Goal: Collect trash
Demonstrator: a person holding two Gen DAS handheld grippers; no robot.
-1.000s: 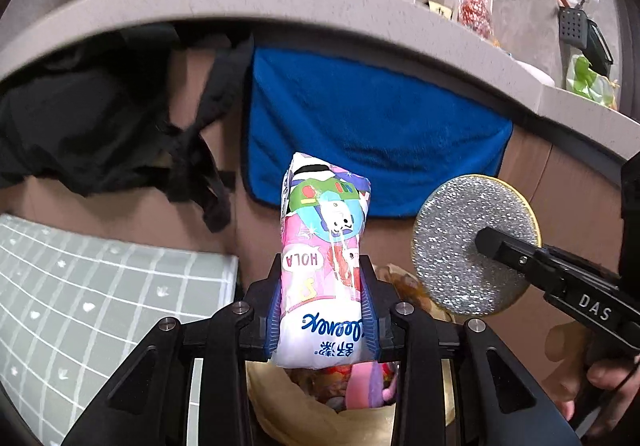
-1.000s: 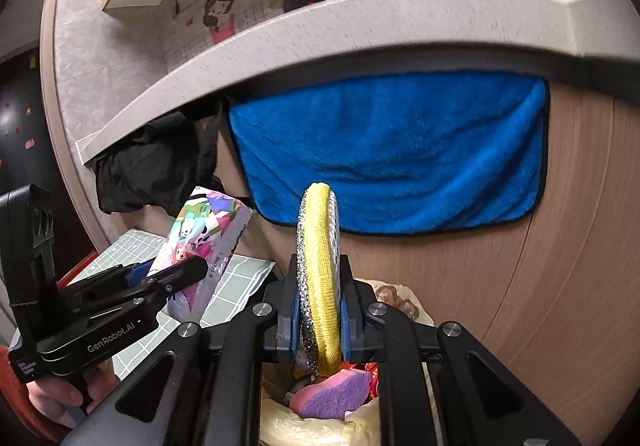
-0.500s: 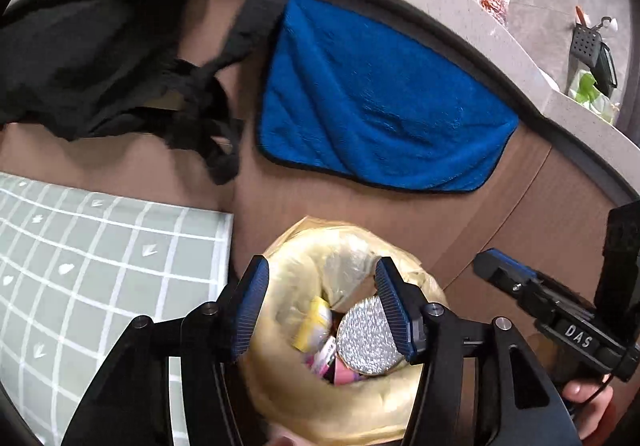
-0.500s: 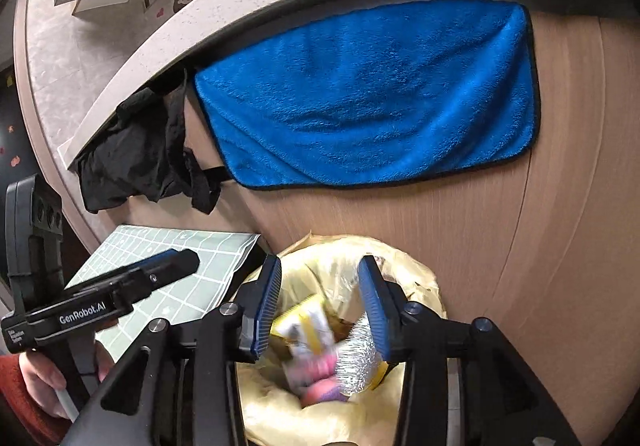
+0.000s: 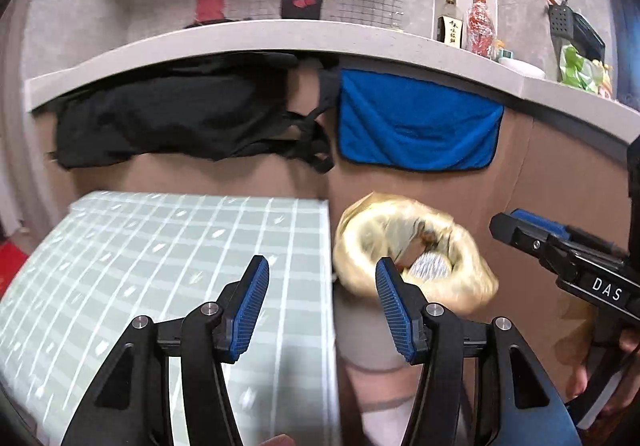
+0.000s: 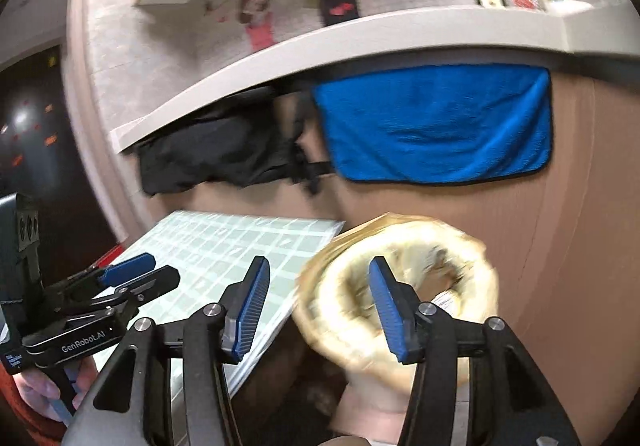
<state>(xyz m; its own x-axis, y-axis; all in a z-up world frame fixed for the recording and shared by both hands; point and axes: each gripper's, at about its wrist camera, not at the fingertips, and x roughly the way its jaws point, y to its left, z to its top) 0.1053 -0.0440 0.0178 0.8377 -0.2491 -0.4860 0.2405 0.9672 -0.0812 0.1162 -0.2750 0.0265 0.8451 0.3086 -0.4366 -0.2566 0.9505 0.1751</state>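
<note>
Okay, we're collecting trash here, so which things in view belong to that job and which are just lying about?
Part of the job:
- bin with yellow liner
- silver scrubber inside it
- left gripper, empty
- right gripper, jaws opening, empty

Just lying about:
- blue towel
- black cloth
- checked mat
- bottles on the counter

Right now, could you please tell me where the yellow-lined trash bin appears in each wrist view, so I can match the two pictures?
Left wrist view: the yellow-lined trash bin sits right of centre, just past the right finger, beside the checked mat's edge.
Right wrist view: the bin is lower centre-right, behind the right finger.
Shared landmark: the blue towel hangs on the cabinet front directly above the bin in both.
</note>
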